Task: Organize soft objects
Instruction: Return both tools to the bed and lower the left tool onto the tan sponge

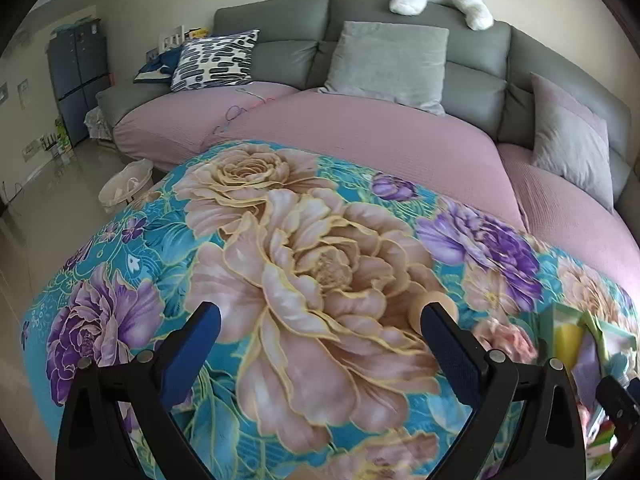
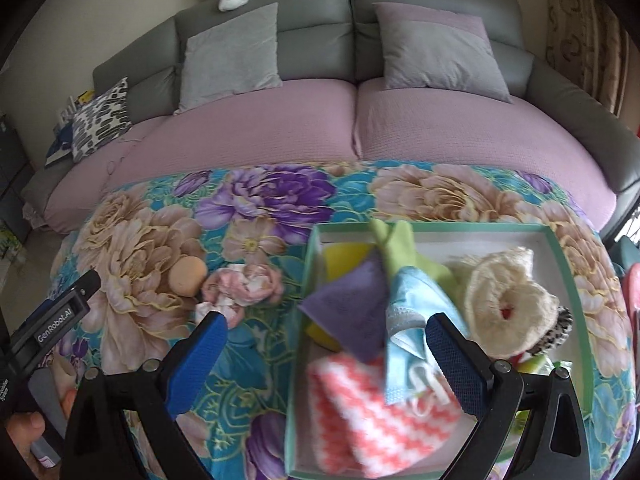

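While both grippers gape, one box [image 2: 560, 264] holds cloths.

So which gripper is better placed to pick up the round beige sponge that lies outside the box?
Probably the left. The left gripper is open, and the beige sponge lies right at its fingertip. The right gripper hangs over the box, farther from the sponge.

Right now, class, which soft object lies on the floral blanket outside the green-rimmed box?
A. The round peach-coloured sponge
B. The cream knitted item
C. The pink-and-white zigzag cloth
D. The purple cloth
A: the round peach-coloured sponge rests on the floral blanket to the left of the green-rimmed box, while the other three lie inside the box.
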